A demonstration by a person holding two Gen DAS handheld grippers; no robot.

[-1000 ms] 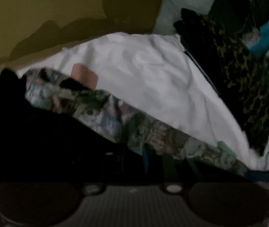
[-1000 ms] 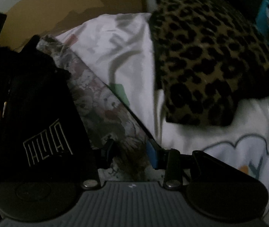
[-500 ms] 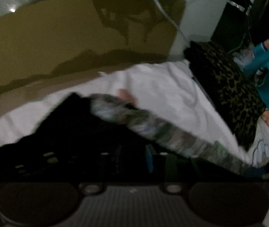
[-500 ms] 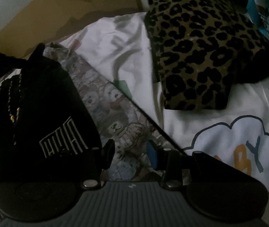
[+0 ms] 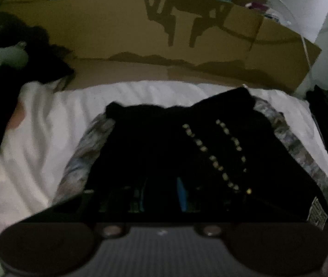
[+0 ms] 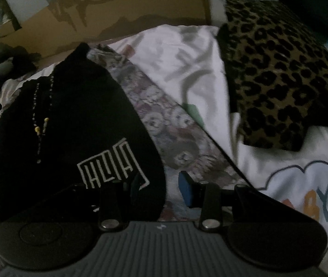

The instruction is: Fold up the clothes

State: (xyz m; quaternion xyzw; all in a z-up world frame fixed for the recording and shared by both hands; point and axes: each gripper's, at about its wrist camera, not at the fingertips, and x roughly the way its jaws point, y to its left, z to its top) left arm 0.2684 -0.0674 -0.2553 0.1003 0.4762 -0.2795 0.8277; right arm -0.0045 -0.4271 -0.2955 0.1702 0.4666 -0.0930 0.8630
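Swung left since a second ago: left gripper [image 5: 161,194] now faces the cardboard box [image 5: 154,30] squarely, black garment [image 5: 187,152] spread flat ahead. Rests on printed fabric [image 6: 175,136] atop white sheet [image 5: 41,143]. Left jaws too dark against black cloth; cannot tell whether gapped or clamped. Right gripper [image 6: 160,184] parted by a moderate gap, nothing between pads, hovering at garment's edge beside white logo [image 6: 112,168]. Leopard pillow [image 6: 277,69] lying right, apart from garment.

Black garment [image 6: 71,120] with white line logo and dangling drawstrings is laid flat atop bear-printed cloth [image 6: 164,124], on white sheet.
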